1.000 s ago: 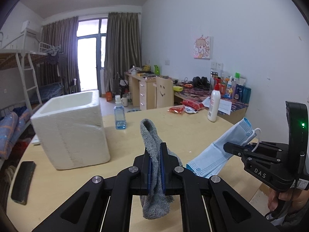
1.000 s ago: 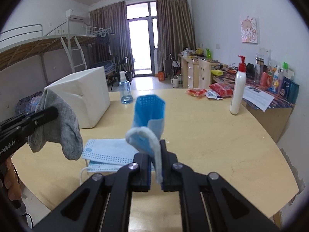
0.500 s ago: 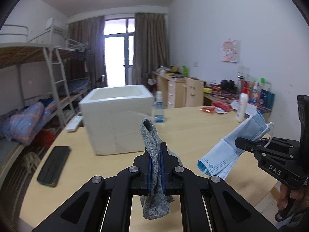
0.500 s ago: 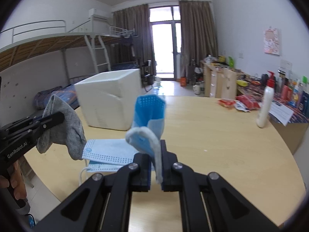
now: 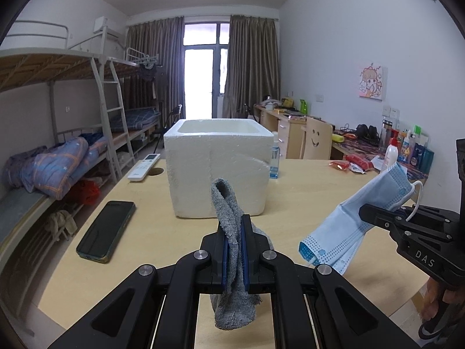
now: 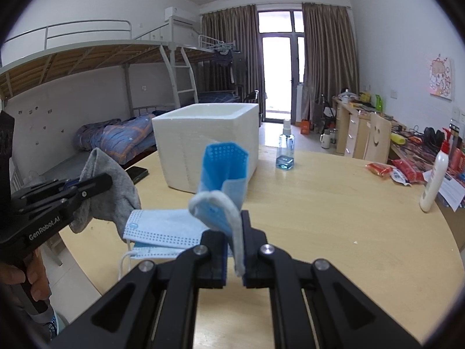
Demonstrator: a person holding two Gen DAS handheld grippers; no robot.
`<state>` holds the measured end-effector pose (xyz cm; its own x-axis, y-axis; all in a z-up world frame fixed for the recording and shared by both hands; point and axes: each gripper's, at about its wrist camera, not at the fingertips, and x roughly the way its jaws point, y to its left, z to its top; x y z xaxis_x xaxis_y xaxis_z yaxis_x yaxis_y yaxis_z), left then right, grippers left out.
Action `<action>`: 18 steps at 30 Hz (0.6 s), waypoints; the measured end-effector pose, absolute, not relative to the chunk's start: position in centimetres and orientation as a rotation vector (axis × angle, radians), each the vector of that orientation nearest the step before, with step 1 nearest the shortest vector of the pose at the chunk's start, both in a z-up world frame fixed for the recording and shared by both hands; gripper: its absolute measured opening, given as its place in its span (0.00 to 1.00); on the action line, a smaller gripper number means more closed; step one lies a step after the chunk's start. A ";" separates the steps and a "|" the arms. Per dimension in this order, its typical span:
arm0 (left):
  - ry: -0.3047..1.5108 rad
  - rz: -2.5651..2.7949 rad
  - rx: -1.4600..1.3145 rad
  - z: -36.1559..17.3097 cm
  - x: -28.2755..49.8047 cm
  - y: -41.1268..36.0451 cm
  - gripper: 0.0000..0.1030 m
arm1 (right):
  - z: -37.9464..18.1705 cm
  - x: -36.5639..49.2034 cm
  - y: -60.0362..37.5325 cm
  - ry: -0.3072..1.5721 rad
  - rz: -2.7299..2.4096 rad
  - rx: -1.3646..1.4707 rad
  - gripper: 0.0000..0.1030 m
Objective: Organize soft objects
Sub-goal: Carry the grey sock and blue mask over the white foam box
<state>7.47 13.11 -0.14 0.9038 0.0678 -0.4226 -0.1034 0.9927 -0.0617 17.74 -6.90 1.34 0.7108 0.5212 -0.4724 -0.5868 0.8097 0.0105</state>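
My left gripper [image 5: 234, 232] is shut on a grey sock [image 5: 225, 203], which loops up above the jaws and hangs below them. Straight beyond it stands an open white foam box [image 5: 218, 168] on the round wooden table [image 5: 305, 197]. My right gripper [image 6: 235, 232] is shut on a light blue face mask [image 6: 223, 168]; one end stands up and the rest droops to the left. In the left wrist view the right gripper [image 5: 366, 212] holds the mask [image 5: 348, 226] at the right. In the right wrist view the left gripper [image 6: 107, 180] and sock [image 6: 116, 195] sit left of the box [image 6: 203, 139].
A dark phone [image 5: 106, 231] and a white remote [image 5: 144, 167] lie left of the box. A small blue spray bottle [image 6: 286, 152] stands behind its right corner. Red snack packets [image 6: 383, 168] and a white lotion bottle [image 6: 433, 183] sit at the far right. Bunk beds line the left wall.
Both views have swung so the foam box went from the left toward the centre. Both grippers travelled along with the sock and mask still clamped. The phone and remote came into view.
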 end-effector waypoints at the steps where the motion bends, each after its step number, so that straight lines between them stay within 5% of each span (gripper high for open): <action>1: 0.432 0.088 -0.085 -0.1 7.4 13.2 0.07 | 1.3 17.7 -7.0 0.479 0.617 -0.145 0.09; 18: 0.421 0.089 -0.082 0.1 7.6 12.9 0.07 | 1.5 17.1 -6.5 0.476 0.606 -0.152 0.09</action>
